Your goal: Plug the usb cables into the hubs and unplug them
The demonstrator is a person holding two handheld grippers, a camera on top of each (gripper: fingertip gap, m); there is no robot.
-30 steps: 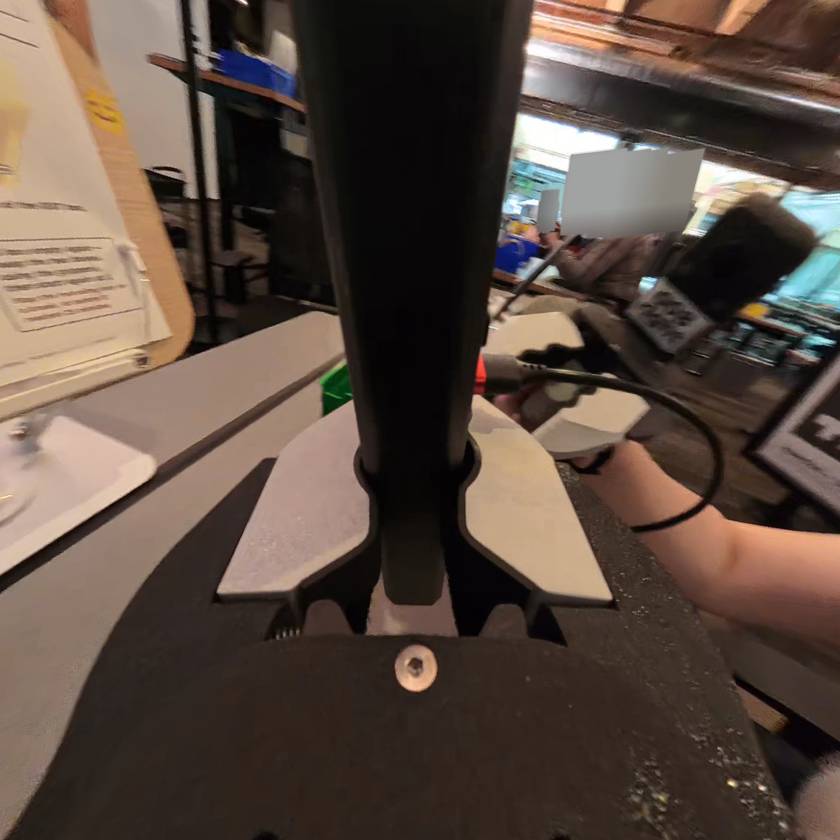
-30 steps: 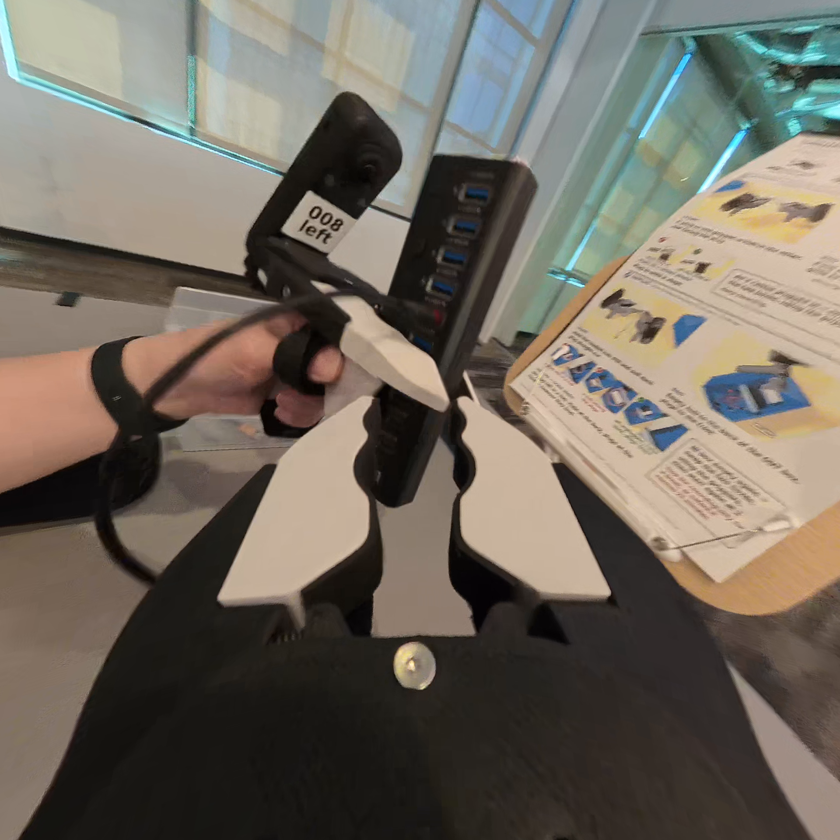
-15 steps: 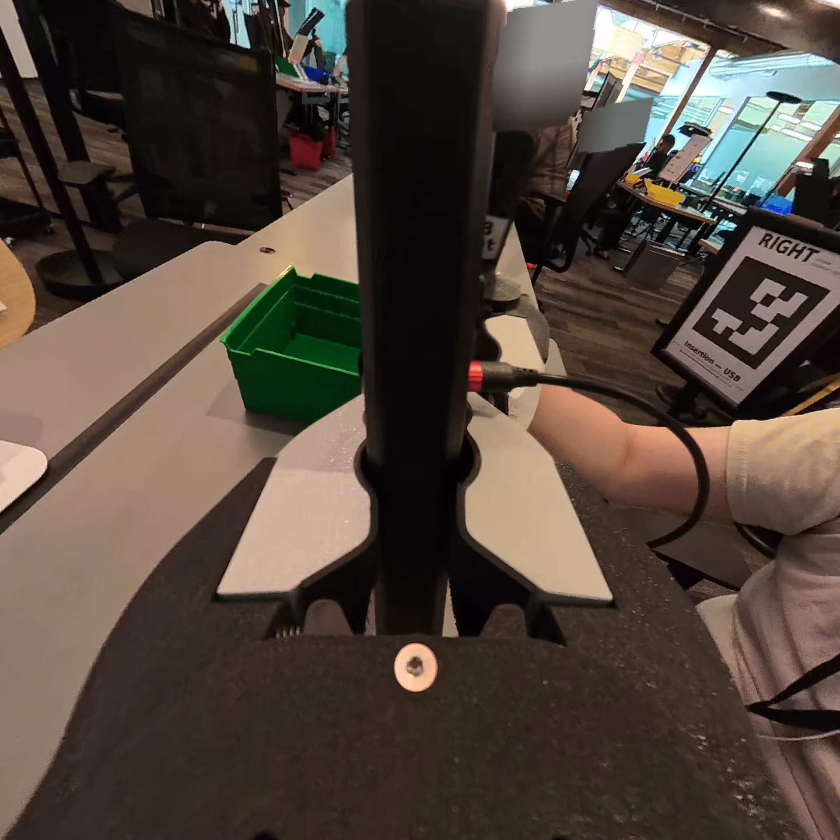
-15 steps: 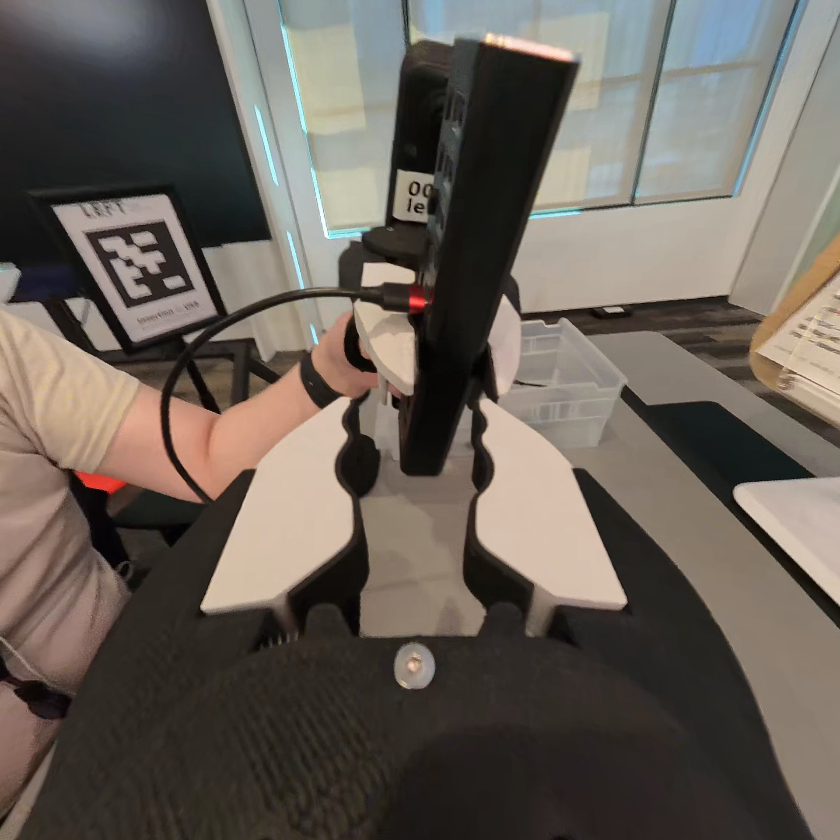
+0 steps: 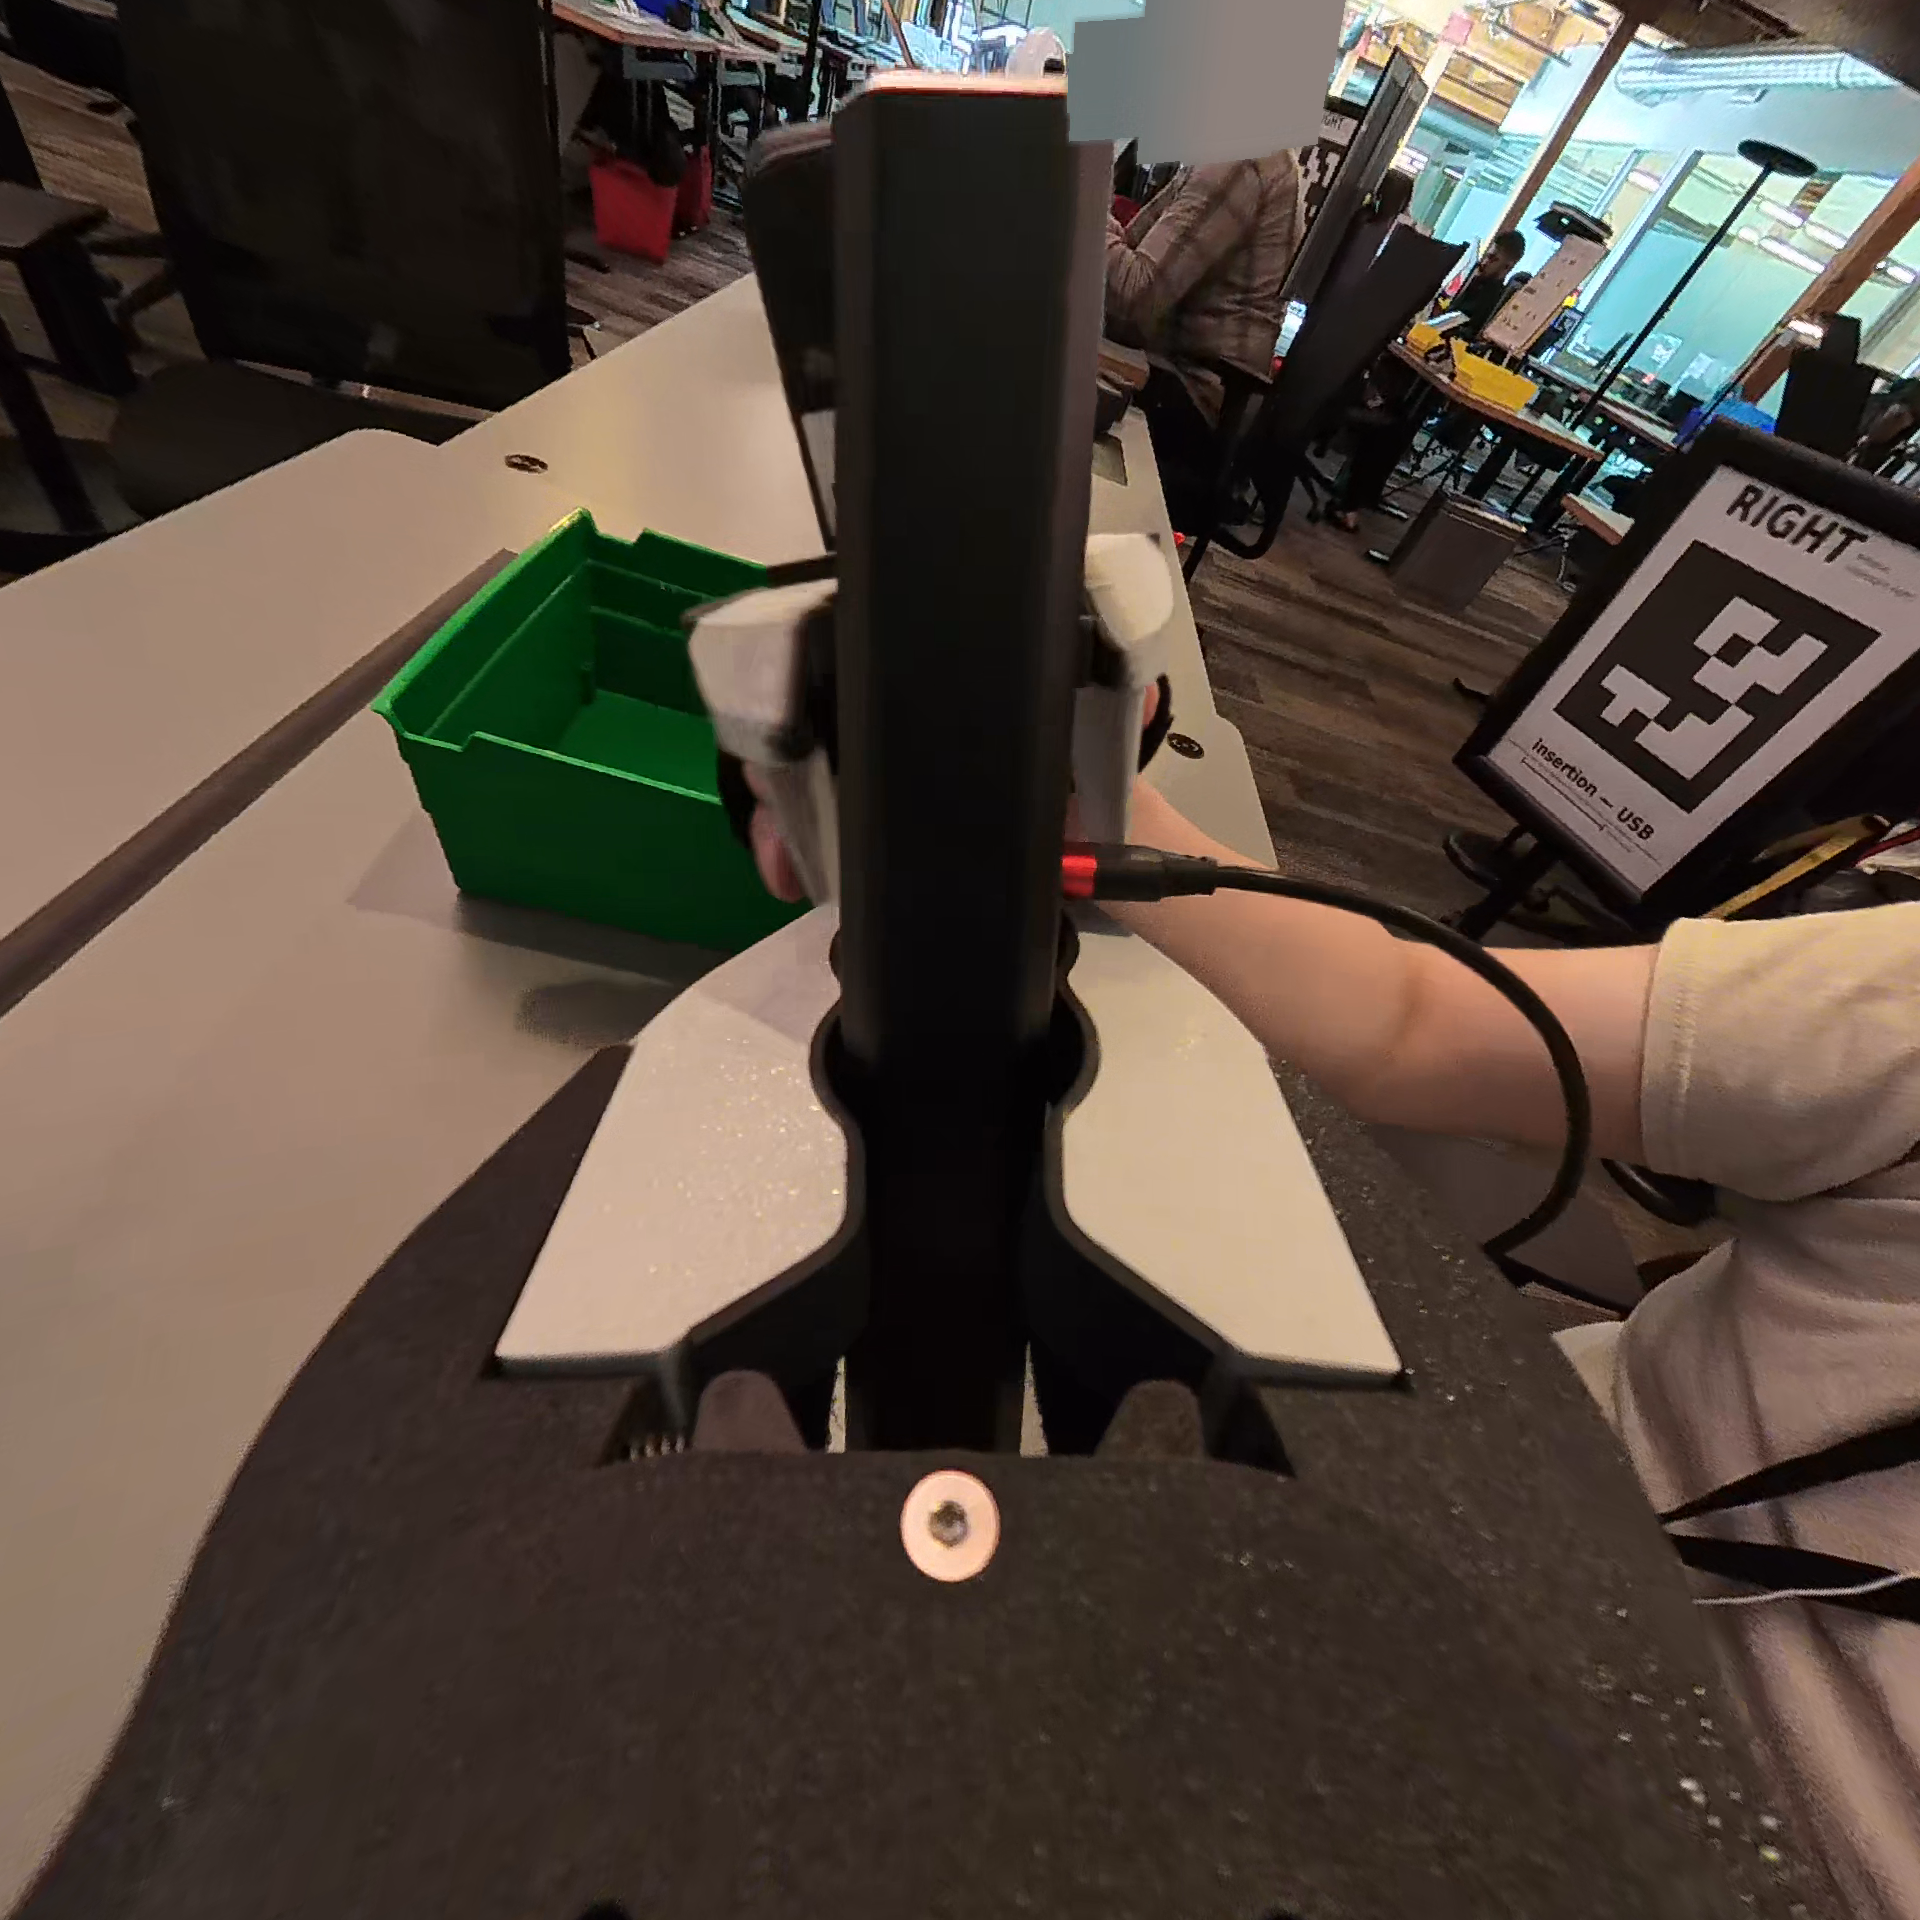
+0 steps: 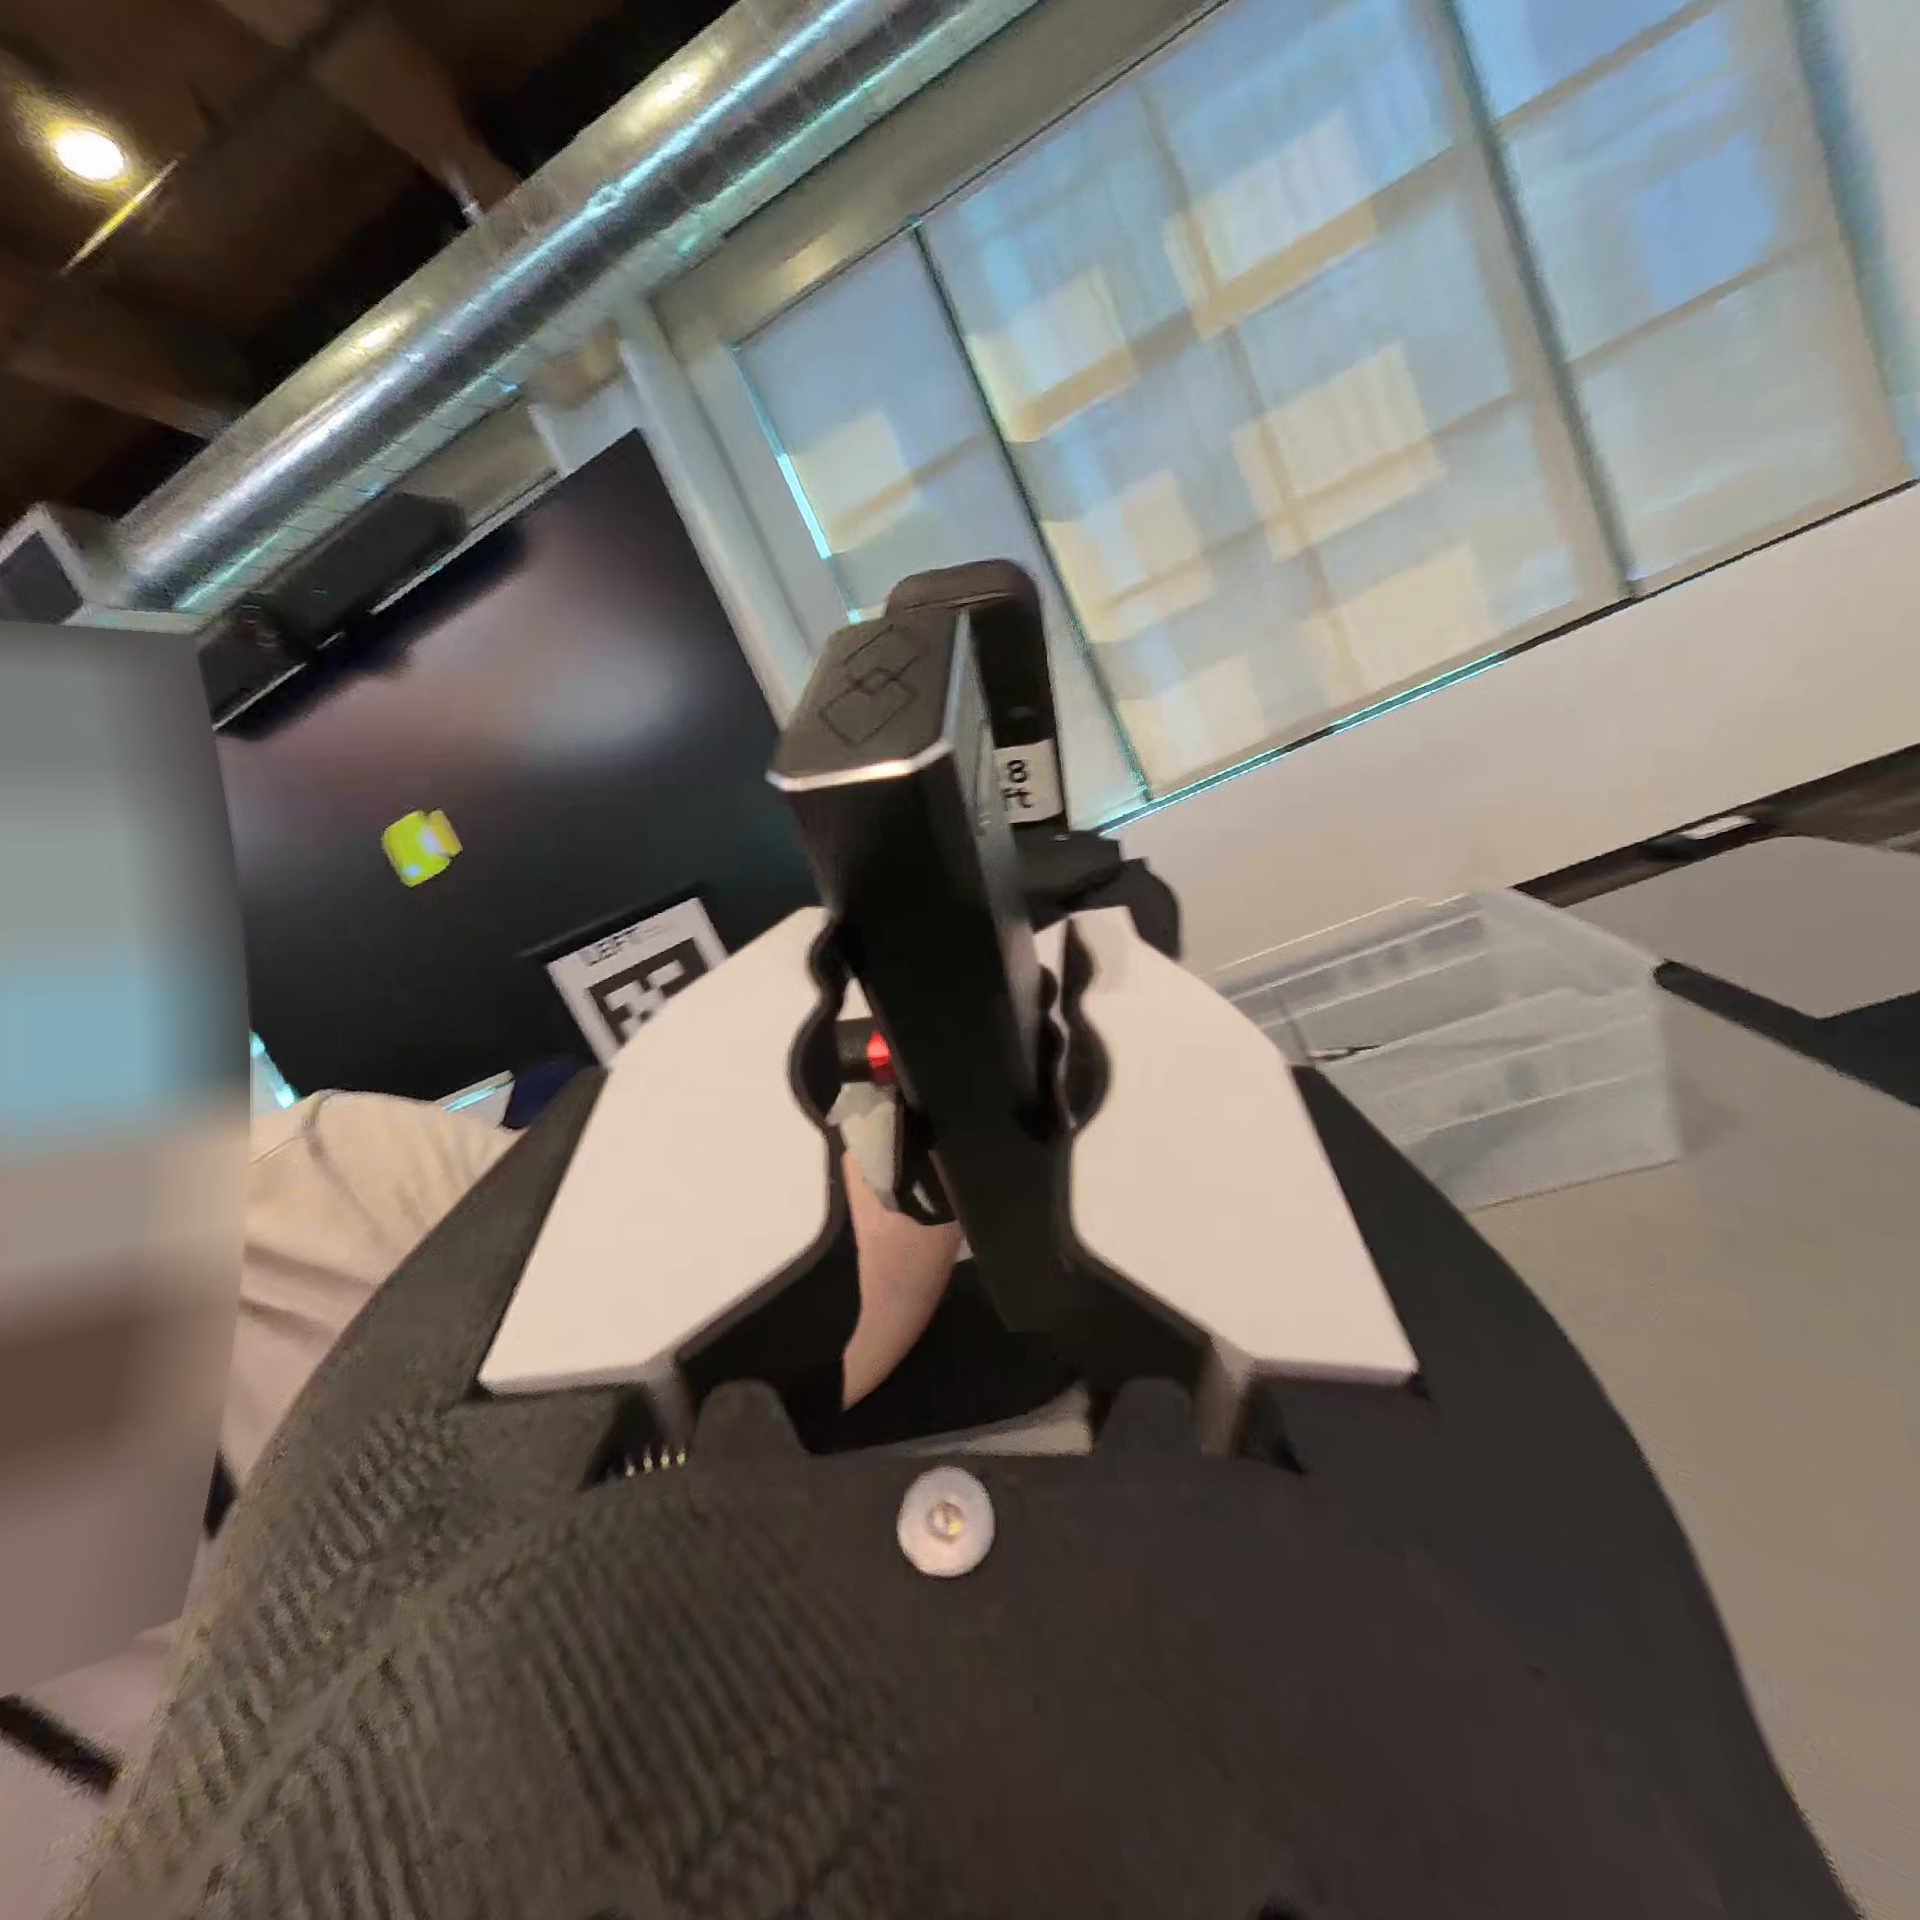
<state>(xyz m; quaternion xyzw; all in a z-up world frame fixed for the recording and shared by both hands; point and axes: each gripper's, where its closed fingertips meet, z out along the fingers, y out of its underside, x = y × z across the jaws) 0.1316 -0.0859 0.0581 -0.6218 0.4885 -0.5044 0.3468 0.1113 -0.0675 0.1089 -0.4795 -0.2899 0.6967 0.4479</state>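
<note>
A black USB hub (image 5: 951, 520) stands upright between my two grippers. My left gripper (image 5: 951, 977) is shut on its near end. My right gripper (image 6: 945, 966) is shut on the same hub (image 6: 914, 883) from the opposite side. Its white fingers (image 5: 769, 686) flank the hub in the left wrist view. A black USB cable (image 5: 1455, 956) with a red-collared plug (image 5: 1081, 878) is plugged into the hub's right side and loops down past the person's forearm (image 5: 1351, 1018). The red plug (image 6: 878, 1055) also shows in the right wrist view.
A green bin (image 5: 540, 748) sits on the grey table (image 5: 208, 1039) behind the hub. A clear plastic bin (image 6: 1475, 1049) sits on the table to the right in the right wrist view. Framed marker signs (image 5: 1714, 675) (image 6: 634, 987) stand beyond the table's edges.
My right gripper has moved from beside the plug onto the hub's far end and narrowed around it. Both views have swung round. The cable stays plugged in.
</note>
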